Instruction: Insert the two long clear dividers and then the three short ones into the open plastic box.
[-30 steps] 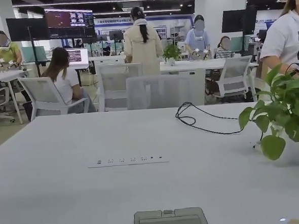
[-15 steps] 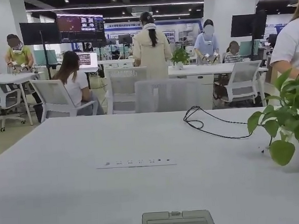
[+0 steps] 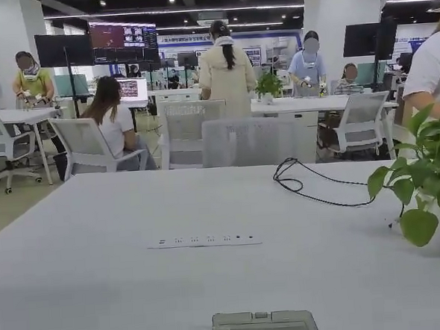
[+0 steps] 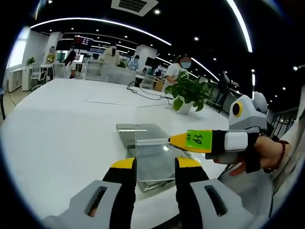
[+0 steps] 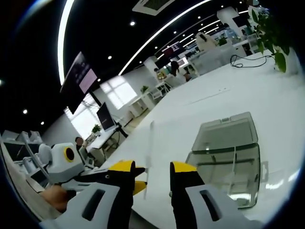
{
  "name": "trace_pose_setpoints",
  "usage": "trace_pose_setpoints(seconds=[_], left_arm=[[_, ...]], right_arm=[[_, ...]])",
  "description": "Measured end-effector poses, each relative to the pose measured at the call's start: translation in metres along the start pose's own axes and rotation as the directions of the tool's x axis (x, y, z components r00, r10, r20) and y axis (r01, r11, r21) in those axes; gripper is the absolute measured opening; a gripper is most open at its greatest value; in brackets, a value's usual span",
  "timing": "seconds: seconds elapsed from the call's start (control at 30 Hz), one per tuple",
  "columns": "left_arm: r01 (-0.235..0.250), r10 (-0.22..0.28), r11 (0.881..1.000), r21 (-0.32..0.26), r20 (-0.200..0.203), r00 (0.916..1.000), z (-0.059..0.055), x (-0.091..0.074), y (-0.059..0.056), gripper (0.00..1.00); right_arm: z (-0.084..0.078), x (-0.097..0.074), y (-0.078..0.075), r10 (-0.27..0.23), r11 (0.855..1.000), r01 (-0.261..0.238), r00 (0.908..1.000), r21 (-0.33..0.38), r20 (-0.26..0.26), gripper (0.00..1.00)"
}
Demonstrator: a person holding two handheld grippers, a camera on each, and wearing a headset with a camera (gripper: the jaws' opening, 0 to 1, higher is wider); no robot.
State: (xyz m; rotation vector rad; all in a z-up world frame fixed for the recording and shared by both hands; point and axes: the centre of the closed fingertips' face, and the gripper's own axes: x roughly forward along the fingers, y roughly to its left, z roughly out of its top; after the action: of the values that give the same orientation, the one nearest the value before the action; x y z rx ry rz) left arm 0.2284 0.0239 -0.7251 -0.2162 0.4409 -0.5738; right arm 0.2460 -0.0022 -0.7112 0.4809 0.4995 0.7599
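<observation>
Two claws spread beside the open plastic box (image 4: 153, 183) — no firm pinch seen.
Left gripper (image 4: 155, 164) had its yellow-tipped jaws apart, with the box showing in the gap on the white table (image 4: 71, 124) and its lid (image 3: 265, 325) laid back on the far side. Right gripper (image 5: 153, 168) jaws were also apart. A clear divider (image 5: 149, 148) stood edge-on in that gap, off to the side of the box and just beside the left gripper's tips — whether any jaw touched it couldn't be told. In the left gripper view the right gripper came in from the right, its tip at the divider's edge above the box. Head view caught the lid at the bottom edge, a potted plant (image 3: 423, 182) and black cable (image 3: 311, 185) at right, and people (image 3: 226, 75) at desks beyond.
</observation>
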Motion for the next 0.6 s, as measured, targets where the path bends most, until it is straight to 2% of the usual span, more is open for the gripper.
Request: trace_pose_setpoints(seconds=[0.37, 0.6], left_arm=[[0.055, -0.055, 0.998, 0.003, 0.011, 0.9984, 0.004, 0.0, -0.016, 0.3], [0.081, -0.081, 0.997, -0.018, 0.0, 0.9967, 0.001, 0.002, -0.024, 0.3]], right_arm=[[-0.001, 0.004, 0.005, 0.014, 1.0, -0.015, 0.9998, 0.022, 0.013, 0.18], [0.0, 0.003, 0.003, 0.007, 0.999, -0.008, 0.9996, 0.049, 0.029, 0.13]])
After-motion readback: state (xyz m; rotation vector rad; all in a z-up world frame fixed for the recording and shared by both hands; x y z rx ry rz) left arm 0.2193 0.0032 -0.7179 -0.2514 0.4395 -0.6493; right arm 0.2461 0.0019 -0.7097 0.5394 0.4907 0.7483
